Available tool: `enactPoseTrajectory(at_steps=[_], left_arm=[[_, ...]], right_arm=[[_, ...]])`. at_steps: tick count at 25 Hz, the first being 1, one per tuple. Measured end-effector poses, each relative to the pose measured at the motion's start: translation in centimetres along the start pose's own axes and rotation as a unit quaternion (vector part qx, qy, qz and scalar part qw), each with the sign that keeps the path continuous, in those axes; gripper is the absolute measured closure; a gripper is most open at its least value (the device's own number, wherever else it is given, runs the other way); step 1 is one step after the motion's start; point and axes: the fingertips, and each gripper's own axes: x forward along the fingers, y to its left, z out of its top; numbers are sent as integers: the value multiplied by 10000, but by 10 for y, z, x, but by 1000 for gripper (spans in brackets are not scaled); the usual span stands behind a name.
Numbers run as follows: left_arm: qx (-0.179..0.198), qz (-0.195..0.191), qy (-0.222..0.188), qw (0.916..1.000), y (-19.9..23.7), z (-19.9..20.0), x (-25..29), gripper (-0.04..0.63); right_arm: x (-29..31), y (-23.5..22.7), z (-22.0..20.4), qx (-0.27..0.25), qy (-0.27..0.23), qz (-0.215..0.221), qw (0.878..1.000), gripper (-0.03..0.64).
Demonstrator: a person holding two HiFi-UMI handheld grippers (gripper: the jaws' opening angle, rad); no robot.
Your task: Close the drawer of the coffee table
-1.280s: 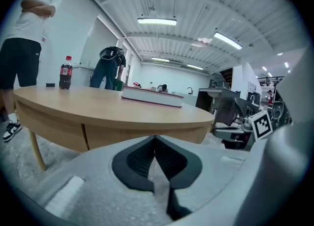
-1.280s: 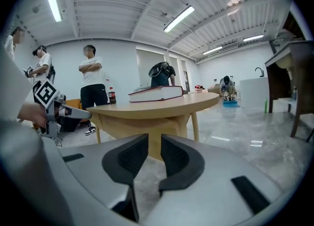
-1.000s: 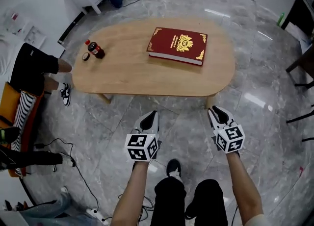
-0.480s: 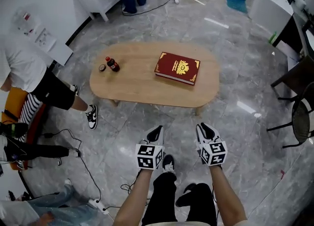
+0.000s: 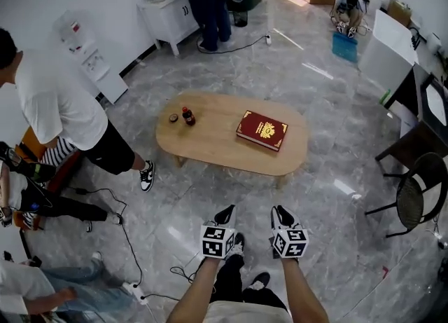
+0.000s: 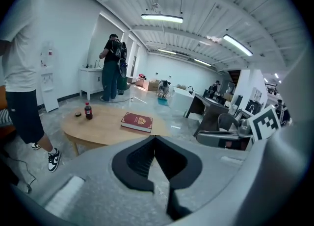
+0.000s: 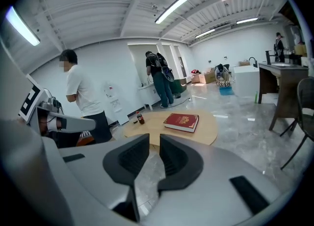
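1. No drawer front juts from the coffee table (image 5: 210, 143) in any view. Its near edge looks flush, so I judge the closing done, though the underside stays hidden from me.
2. That table stands well ahead of me on the floor, with a red book (image 5: 262, 129) and a small bottle (image 5: 187, 116) on top.
3. My left gripper (image 5: 225, 214) has its jaws pressed together at the tips, empty. My right gripper (image 5: 282, 214) shows a narrow gap that is closing on nothing.
4. A second ago the table filled the head view just beyond the grippers. Now it sits small and distant, and both grippers are lower and closer together.
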Motion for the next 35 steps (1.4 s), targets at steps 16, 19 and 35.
enactPoseTrajectory(at_steps=[16, 19, 35], left_arm=[[-268, 124, -396, 9988, -89, -49, -132, 586], [-194, 89, -370, 9991, -94, -59, -140, 586], [-65, 29, -484, 9988, -112, -55, -149, 586]], right_arm=[[-151, 38, -28, 139, -278, -38, 9995, 595], [-164, 44, -39, 218, -284, -6, 9994, 600], [-195, 39, -48, -43, -273, -141, 9995, 601]])
